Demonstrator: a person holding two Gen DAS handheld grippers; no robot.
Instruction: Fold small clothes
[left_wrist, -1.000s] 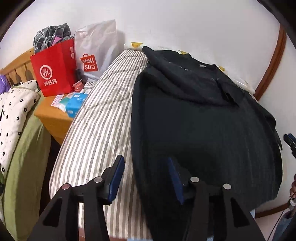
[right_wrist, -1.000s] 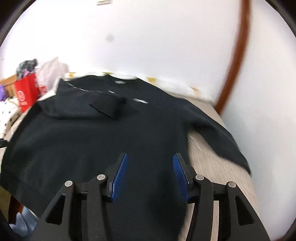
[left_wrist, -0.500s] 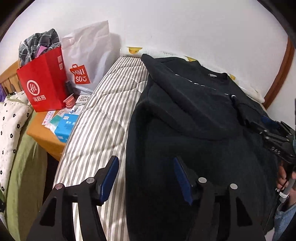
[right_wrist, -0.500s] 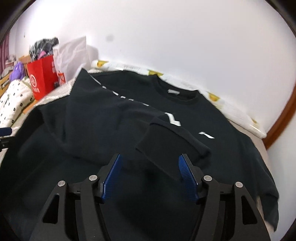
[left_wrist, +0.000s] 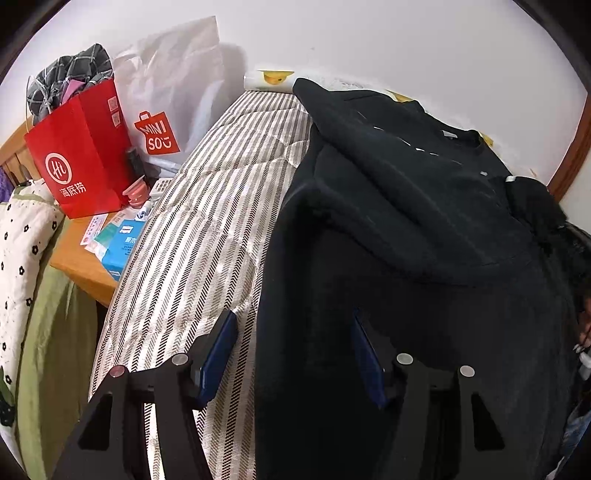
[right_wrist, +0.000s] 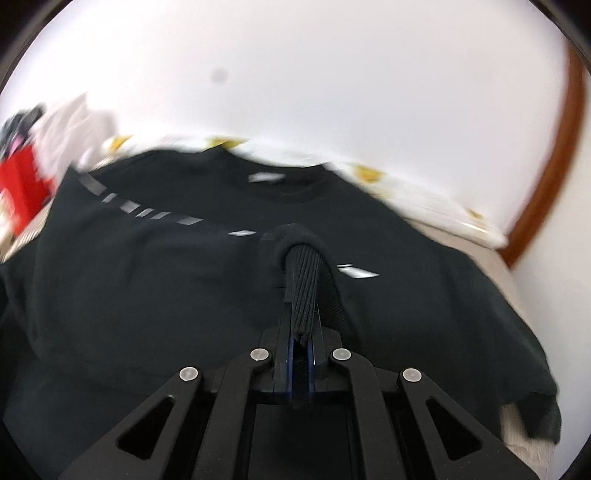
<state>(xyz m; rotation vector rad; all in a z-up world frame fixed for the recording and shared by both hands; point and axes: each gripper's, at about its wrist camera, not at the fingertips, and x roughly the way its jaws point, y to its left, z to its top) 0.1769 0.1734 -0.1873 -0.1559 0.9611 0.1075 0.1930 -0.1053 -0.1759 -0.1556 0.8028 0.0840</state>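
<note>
A black sweatshirt (left_wrist: 424, 258) lies spread on a striped mattress (left_wrist: 207, 229), collar toward the wall. One sleeve (left_wrist: 406, 192) is folded across its chest. In the right wrist view my right gripper (right_wrist: 301, 326) is shut on that sleeve's ribbed cuff (right_wrist: 303, 280), which stands up bunched between the pads over the sweatshirt's (right_wrist: 166, 277) chest. My left gripper (left_wrist: 291, 317) is open above the garment's left side edge. One finger is over the mattress and the other over the black cloth, with nothing pinched.
A red paper bag (left_wrist: 77, 155) and a white shopping bag (left_wrist: 173, 92) stand on a wooden bedside table (left_wrist: 81, 266) at the left, with a blue box (left_wrist: 122, 247). A flowered quilt (left_wrist: 18, 251) lies further left. A brown wooden trim (right_wrist: 546, 177) runs down the right wall.
My right gripper moved in over the folded sleeve and went from open to shut on its cuff. The left gripper slid forward along the garment's left edge and stayed open.
</note>
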